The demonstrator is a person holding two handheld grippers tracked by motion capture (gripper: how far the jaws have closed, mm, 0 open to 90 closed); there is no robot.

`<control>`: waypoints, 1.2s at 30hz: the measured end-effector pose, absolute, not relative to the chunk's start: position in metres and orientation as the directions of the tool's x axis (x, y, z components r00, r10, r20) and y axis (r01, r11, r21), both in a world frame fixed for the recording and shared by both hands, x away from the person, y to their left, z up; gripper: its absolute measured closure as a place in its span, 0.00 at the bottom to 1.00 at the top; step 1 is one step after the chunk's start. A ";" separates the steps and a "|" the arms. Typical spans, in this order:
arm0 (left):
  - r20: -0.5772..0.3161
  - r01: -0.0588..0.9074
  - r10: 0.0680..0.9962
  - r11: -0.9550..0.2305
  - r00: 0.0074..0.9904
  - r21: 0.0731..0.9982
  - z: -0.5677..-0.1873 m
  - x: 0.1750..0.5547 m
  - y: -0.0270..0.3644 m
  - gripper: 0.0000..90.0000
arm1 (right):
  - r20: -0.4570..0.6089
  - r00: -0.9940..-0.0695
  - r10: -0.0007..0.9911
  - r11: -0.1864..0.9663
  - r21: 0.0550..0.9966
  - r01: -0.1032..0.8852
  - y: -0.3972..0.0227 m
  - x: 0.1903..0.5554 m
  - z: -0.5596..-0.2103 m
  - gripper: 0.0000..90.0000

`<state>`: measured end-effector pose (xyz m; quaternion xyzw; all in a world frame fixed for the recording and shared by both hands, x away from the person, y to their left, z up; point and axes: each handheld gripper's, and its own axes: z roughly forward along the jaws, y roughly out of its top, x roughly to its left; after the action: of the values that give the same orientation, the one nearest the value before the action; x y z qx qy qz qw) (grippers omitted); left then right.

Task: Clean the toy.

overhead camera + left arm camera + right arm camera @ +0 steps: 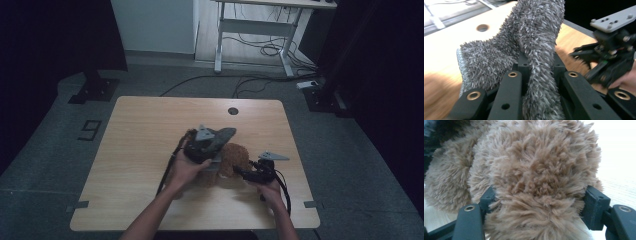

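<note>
Claws do two jobs on the table. One, the left gripper, is squeezed tight on a grey fuzzy cloth and holds it up over the brown plush toy, probably so the cloth can rub the fur. The right gripper hugs the toy's fluffy body with its jaws set wide, pressing both sides, likely to keep it from sliding on the smooth wood. Behind the table stands a white desk with cables.
</note>
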<state>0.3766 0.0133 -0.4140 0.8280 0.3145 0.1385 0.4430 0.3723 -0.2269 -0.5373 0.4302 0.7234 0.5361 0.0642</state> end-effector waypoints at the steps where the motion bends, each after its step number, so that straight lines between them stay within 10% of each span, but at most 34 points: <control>1: -0.053 0.399 0.631 -0.421 0.774 0.815 -0.416 0.379 0.001 0.85 | 0.352 -0.621 0.700 0.063 0.837 0.544 -0.224 0.371 -0.536 0.35; 12: -0.007 0.401 0.601 -0.525 0.799 0.751 -0.454 0.389 -0.054 0.85 | 0.317 -0.629 0.710 0.091 0.844 0.528 -0.223 0.369 -0.535 0.37; 19: 0.123 0.390 0.693 -0.533 0.710 0.751 -0.445 0.382 0.000 0.85 | 0.316 -0.622 0.717 0.086 0.845 0.528 -0.222 0.369 -0.535 0.38; 36: -0.023 0.572 0.853 -0.329 0.521 0.751 -0.469 0.386 0.144 0.85 | 0.334 -0.621 0.709 0.080 0.837 0.542 -0.223 0.370 -0.536 0.39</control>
<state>0.3860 0.1440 -0.4688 0.7921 0.4498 0.1929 0.3648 0.3700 -0.2232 -0.5358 0.4281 0.7304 0.5262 0.0795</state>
